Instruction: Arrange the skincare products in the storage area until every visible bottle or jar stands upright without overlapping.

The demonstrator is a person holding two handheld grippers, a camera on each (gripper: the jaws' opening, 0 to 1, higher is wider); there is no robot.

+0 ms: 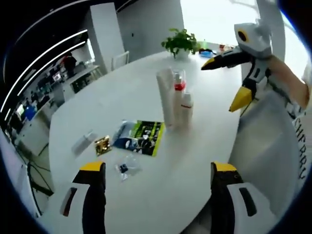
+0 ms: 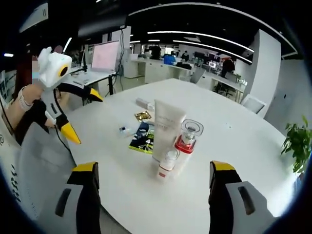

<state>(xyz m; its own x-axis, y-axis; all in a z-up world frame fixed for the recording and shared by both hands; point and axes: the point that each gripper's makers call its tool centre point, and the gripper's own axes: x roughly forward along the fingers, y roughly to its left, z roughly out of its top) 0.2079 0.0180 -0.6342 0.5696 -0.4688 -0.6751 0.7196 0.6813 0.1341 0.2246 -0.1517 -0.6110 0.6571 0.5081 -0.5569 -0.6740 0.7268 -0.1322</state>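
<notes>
Three skincare products stand upright, close together, on the white round table [image 1: 195, 161]: a tall white tube [image 1: 165, 100], a clear bottle with a red collar [image 1: 179, 84] and a small white bottle [image 1: 186, 105]. The right gripper view has the same tube [image 2: 166, 127], clear bottle [image 2: 187, 139] and small bottle [image 2: 167, 165] just ahead of my right gripper [image 2: 154, 170], which is open and holds nothing. My left gripper [image 1: 158, 170] is open too, short of the group. Each gripper also appears in the other's view, held in the air: the right gripper [image 1: 224, 84] and the left gripper [image 2: 83, 114].
Flat on the table lie a dark-and-green packet [image 1: 141, 136], a gold sachet [image 1: 102, 145], a small clear packet [image 1: 126, 167] and a white tube on its side [image 1: 83, 142]. A potted plant [image 1: 180, 43] stands at the far edge. Desks and chairs surround the table.
</notes>
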